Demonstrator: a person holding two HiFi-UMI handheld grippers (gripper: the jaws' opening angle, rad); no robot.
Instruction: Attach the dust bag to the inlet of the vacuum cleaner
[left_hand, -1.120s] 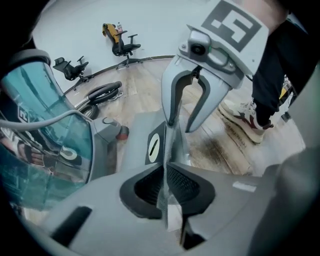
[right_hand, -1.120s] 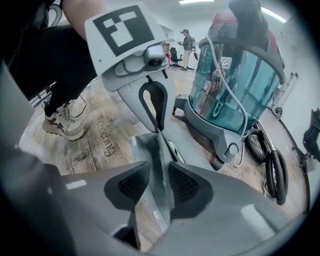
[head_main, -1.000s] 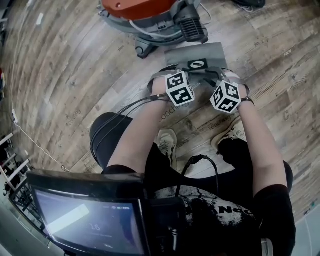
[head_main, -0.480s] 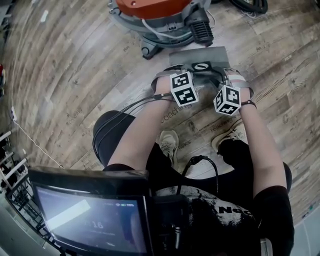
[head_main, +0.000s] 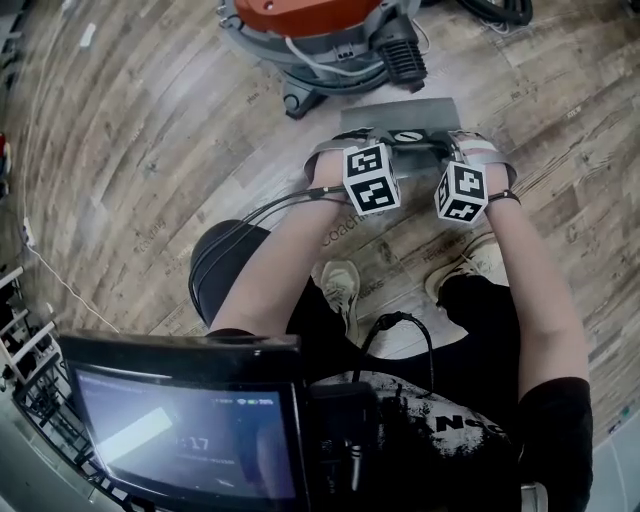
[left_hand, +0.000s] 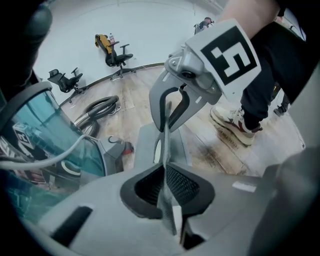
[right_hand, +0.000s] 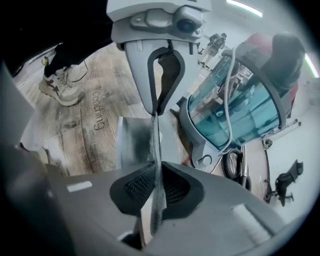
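Between the fingers of the left gripper, which are pressed together, sits one thin edge of the dust bag. The right gripper has just been closing, and its ribbed black fingers now pinch the opposite edge. The bag is a flat grey rectangle of soft, felt-like material. It is stretched between the two grippers, which face each other across it, and lies just in front of the vacuum cleaner without touching it (whether it rests on the floor I cannot tell).

Two marker cubes, one on each gripper, cover part of the bag from the head view. The vacuum cleaner has an orange-red top, a see-through teal drum and a grey plastic base on castors. One white cable hangs down over the drum. One corrugated grey hose lies coiled on the floor, which is pale wood plank with a streaky grain.

Two pale trainers stand on the planks just behind the grippers. Two black office chairs are well away by the far wall. One dark screen fills the lower left of the head view.
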